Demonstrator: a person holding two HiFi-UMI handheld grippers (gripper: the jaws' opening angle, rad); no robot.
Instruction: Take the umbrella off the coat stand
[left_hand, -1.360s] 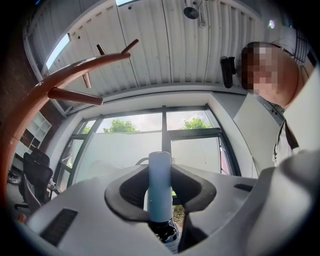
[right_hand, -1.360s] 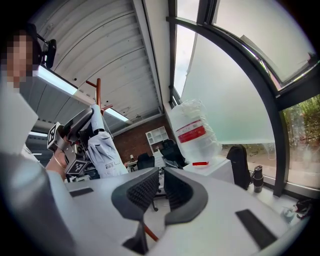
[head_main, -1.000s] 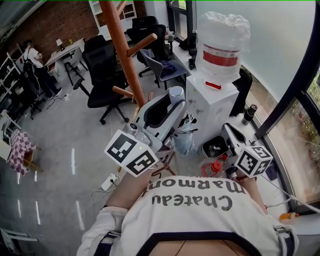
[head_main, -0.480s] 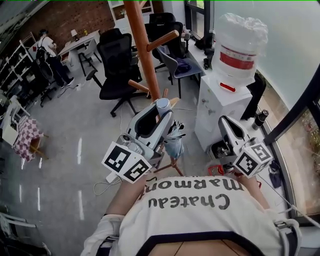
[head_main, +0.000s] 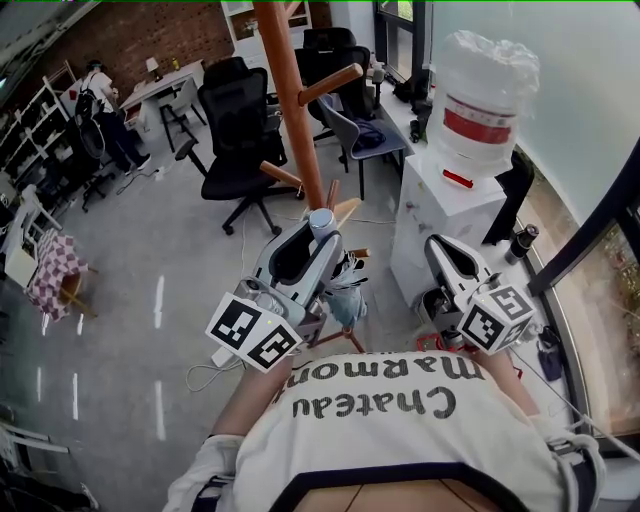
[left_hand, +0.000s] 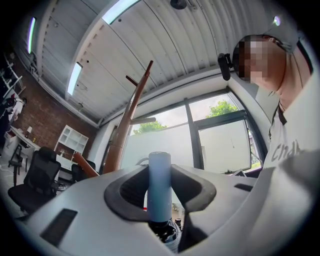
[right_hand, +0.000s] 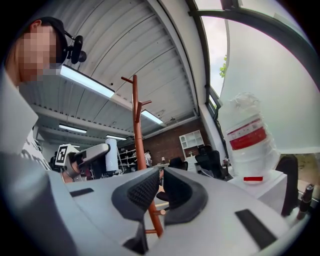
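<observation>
Now, in the head view, your left gripper (head_main: 312, 245) is clamped on the pale blue handle (head_main: 321, 220) of the umbrella (head_main: 346, 298). The folded canopy hangs below the jaws. The coat stand (head_main: 292, 90) rises at twelve o'clock from that gripper, and its lowest pegs (head_main: 340, 205) sit just beyond the handle top. Your right gripper (head_main: 440, 252) is at three o'clock from the left one, in front of the water dispenser (head_main: 445, 215).

In the left gripper view the handle (left_hand: 159, 180) stands upright between the pads, which press it from both sides at a middling width. The stand's pole (left_hand: 131, 112) leans away at eleven o'clock, apart from the handle. I see no strap or loop joining the two, so the umbrella looks free of its peg.

In the right gripper view the jaws (right_hand: 161, 190) are only a slit apart with nothing between them. The pole (right_hand: 136, 110) shows beyond them at twelve o'clock.

To do this step well, keep the left grip firm and the handle upright so the canopy cannot swing into the stand's feet. Draw it toward six o'clock, away from the pegs. Leave the right gripper out at three o'clock, clear of the dispenser, unless the canopy catches on something.
</observation>
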